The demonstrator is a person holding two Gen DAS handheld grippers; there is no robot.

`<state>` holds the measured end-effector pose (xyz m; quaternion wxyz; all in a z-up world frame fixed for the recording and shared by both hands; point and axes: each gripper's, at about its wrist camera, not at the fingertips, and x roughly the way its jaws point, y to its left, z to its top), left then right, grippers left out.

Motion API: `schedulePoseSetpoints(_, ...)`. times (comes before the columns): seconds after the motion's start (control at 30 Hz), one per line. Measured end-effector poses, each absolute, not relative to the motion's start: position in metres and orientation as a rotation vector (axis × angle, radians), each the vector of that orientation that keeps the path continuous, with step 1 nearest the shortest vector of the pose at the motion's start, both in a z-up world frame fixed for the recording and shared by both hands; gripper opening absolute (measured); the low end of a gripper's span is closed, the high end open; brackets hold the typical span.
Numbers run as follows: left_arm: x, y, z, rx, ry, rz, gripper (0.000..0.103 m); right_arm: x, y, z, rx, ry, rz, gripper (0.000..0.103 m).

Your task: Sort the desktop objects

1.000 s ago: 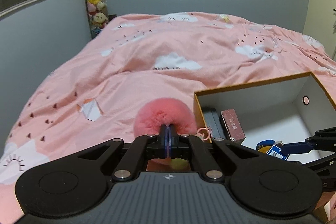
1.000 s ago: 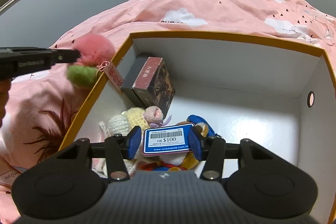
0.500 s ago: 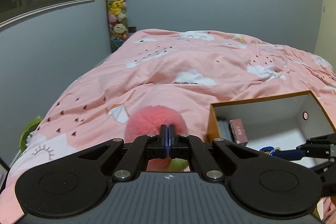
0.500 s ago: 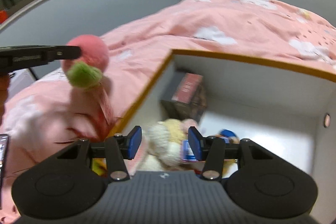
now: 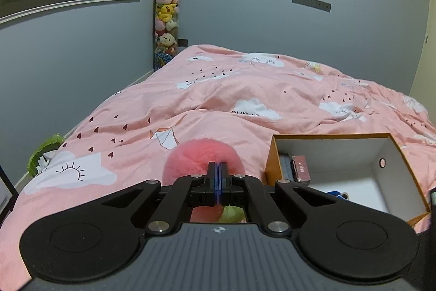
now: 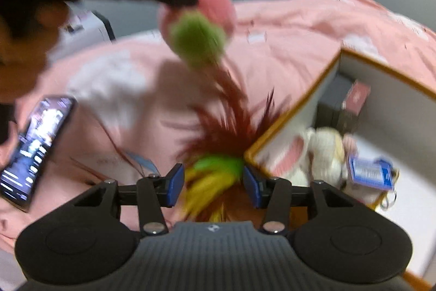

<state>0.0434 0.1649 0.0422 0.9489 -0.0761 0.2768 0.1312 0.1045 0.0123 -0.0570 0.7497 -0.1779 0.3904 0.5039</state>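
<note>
My left gripper (image 5: pixel 217 171) is shut on a pink fluffy pompom toy (image 5: pixel 203 157) and holds it in the air above the bed, left of the orange box (image 5: pixel 403 165). In the right wrist view the toy (image 6: pixel 215 6) hangs with a green pompom (image 6: pixel 197 38) and red feathers (image 6: pixel 226 116) trailing down. My right gripper (image 6: pixel 214 183) is open, its jaws on either side of the toy's green and yellow feather end (image 6: pixel 215 173), beside the box corner (image 6: pixel 288 124). The view is blurred.
The box holds a dark red card box (image 5: pixel 301 172), a knitted plush (image 6: pixel 324 152) and a blue price tag (image 6: pixel 369 172). A phone (image 6: pixel 32 146) lies on the pink duvet (image 5: pixel 218 100) at the left. A tube of plush toys (image 5: pixel 166 15) stands in the corner.
My left gripper rose higher with the pompom toy, dragging its feathers up. My right gripper left the box, let go of the blue tag item and swung left to the feather end.
</note>
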Motion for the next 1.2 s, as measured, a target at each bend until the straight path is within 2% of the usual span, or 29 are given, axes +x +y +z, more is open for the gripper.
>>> schedulePoseSetpoints(0.1, 0.037, 0.163, 0.047, -0.165, 0.544, 0.261, 0.0, 0.114, 0.018, -0.07, -0.357, 0.922, 1.069, 0.051)
schedulePoseSetpoints(0.13, 0.036, 0.163, 0.049, -0.166, 0.537, 0.259, 0.0, 0.116, 0.02, -0.074, -0.345, 0.936, 1.061, 0.046)
schedulePoseSetpoints(0.17, 0.034, 0.162, 0.051, -0.165, 0.53, 0.257, 0.0, 0.118, 0.022, -0.076, -0.337, 0.937, 1.064, 0.033)
schedulePoseSetpoints(0.23, 0.029, 0.16, 0.056, -0.163, 0.516, 0.254, 0.0, 0.12, 0.025, -0.083, -0.325, 0.959, 1.051, 0.025)
schedulePoseSetpoints(0.33, 0.024, 0.156, 0.062, -0.155, 0.499, 0.249, 0.0, 0.124, 0.024, -0.089, -0.292, 0.988, 1.026, 0.001)
schedulePoseSetpoints(0.6, 0.014, 0.147, 0.073, -0.146, 0.462, 0.234, 0.0, 0.113, -0.004, -0.054, -0.208, 0.86, 1.053, 0.0)
schedulePoseSetpoints(1.03, 0.016, 0.121, 0.096, -0.105, 0.417, 0.162, 0.0, 0.116, -0.074, 0.037, 0.039, 0.704, 1.078, 0.0)
schedulePoseSetpoints(1.2, 0.027, 0.102, 0.103, -0.085, 0.391, 0.1, 0.0, 0.123, -0.109, 0.072, 0.094, 0.591, 1.012, 0.0)
